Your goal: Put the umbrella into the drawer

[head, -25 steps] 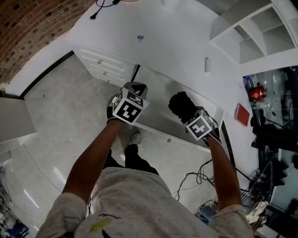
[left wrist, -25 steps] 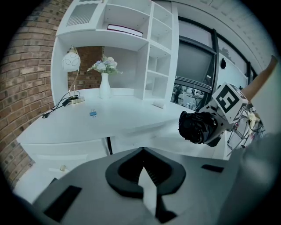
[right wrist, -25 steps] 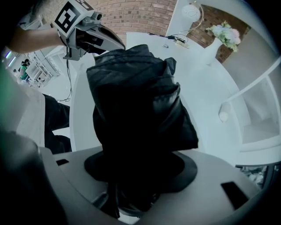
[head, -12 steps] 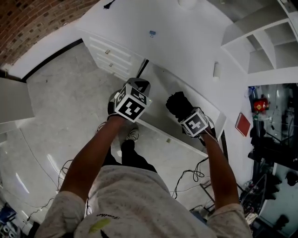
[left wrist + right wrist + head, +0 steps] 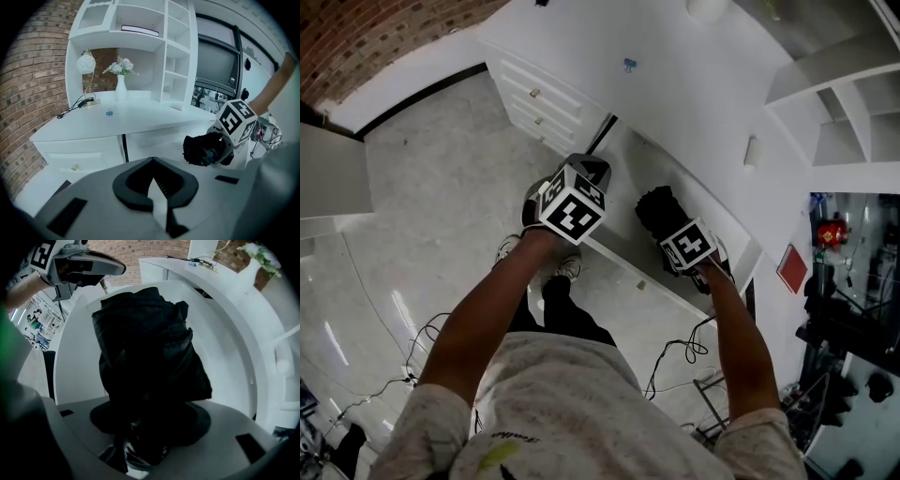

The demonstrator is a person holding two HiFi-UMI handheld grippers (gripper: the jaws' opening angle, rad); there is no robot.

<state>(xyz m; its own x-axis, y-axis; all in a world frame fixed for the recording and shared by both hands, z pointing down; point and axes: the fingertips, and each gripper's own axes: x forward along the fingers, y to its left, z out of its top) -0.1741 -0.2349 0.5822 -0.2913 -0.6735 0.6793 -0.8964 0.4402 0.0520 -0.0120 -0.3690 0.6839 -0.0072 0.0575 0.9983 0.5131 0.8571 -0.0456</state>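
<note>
Right tool [image 5: 140,441] clenched on folded black umbrella [image 5: 147,348], held over the open drawer [image 5: 225,352] at the desk [image 5: 140,115] front edge, not yet inside. Left tool [image 5: 154,187] pinched closed, empty. Left: lower, release, probably shut drawer

A white vase [image 5: 121,89] of pale flowers [image 5: 120,67], a round lamp [image 5: 86,63] and a small blue clip [image 5: 109,112] are set on the white tabletop [image 5: 150,116]. A book [image 5: 139,30] is laid flat in the shelf unit [image 5: 176,56], and a black cable [image 5: 677,355] is strewn on the floor [image 5: 422,187].
</note>
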